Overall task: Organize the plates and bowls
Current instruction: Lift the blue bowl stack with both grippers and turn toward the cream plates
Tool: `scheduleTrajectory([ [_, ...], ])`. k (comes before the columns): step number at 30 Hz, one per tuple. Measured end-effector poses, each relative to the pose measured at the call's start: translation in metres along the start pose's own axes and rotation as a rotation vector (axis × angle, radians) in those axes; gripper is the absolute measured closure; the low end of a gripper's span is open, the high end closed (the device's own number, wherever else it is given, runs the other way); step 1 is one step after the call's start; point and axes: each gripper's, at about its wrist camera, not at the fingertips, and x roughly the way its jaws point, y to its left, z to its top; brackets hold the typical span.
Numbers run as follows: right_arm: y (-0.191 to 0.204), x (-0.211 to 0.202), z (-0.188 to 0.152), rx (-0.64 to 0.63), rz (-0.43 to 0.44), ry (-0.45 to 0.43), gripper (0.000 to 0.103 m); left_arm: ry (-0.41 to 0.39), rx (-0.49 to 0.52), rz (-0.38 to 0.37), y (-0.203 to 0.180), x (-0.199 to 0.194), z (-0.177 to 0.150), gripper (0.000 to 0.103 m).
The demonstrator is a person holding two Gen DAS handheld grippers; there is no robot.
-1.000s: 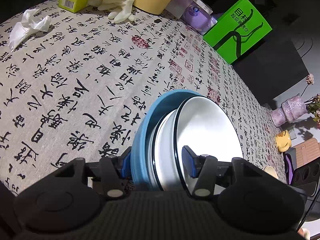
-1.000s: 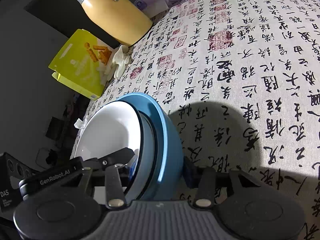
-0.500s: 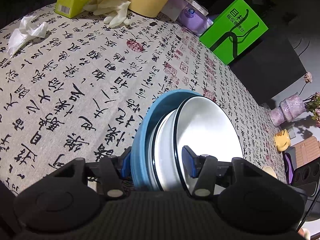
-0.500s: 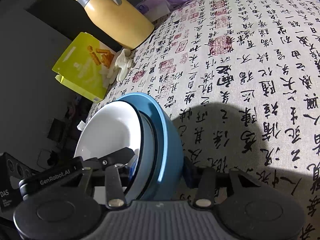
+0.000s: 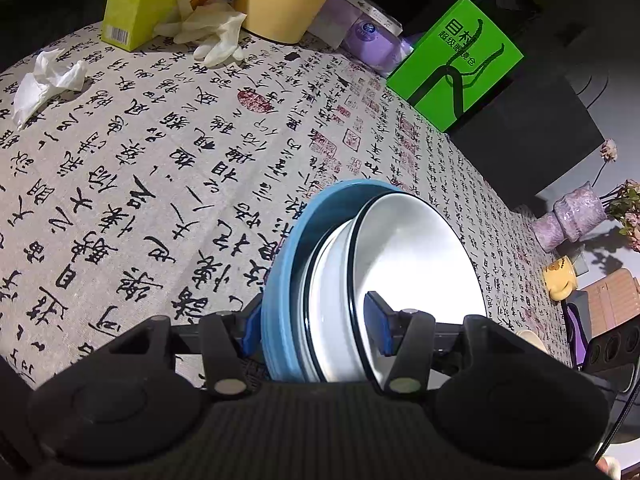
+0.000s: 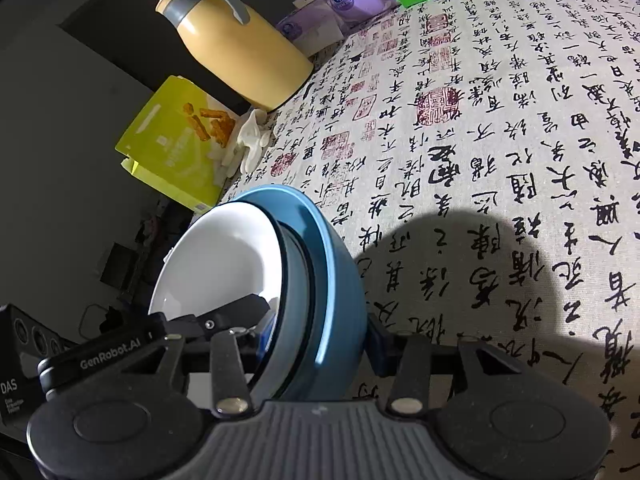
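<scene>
A nested stack hangs tilted above the calligraphy tablecloth [image 5: 132, 168]: a blue bowl [image 5: 288, 248] outermost, with black-rimmed white bowls [image 5: 412, 256] inside it. My left gripper [image 5: 314, 330] is shut on the stack's near rim, one pad outside the blue bowl and one inside the innermost white bowl. From the opposite side my right gripper [image 6: 320, 340] is shut on the same stack. There the blue bowl [image 6: 340, 272] shows its outside and the white bowl [image 6: 216, 256] faces left. The left gripper's finger [image 6: 228, 316] reaches into that white bowl.
At the table's far end stand a yellow thermos jug [image 6: 240, 52], a yellow-green snack box [image 6: 176, 144], white gloves [image 5: 216, 36], purple tissue packs [image 5: 372, 40] and a green box [image 5: 460, 64]. A crumpled tissue [image 5: 44, 80] lies at the left. A vase [image 5: 572, 220] and yellow mug [image 5: 560, 276] stand at the right.
The far-end items sit slightly lower in both views than a second ago. Both grips on the bowl stack look the same.
</scene>
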Motion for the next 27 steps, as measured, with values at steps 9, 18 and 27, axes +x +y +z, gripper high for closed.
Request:
scheduleTrajectory([
  [9,-0.003,-0.009,-0.001,-0.003,0.01,-0.015,0.059,-0.01,0.013,-0.001,-0.009,-0.004,-0.003,0.051],
  [18,-0.007,-0.021,-0.002,-0.007,0.013,-0.032,0.059,-0.018,0.026,-0.009,-0.018,-0.007,-0.005,0.051],
  [27,-0.011,-0.031,-0.005,-0.005,0.019,-0.048,0.059,-0.025,0.038,-0.013,-0.026,-0.01,-0.009,0.051],
])
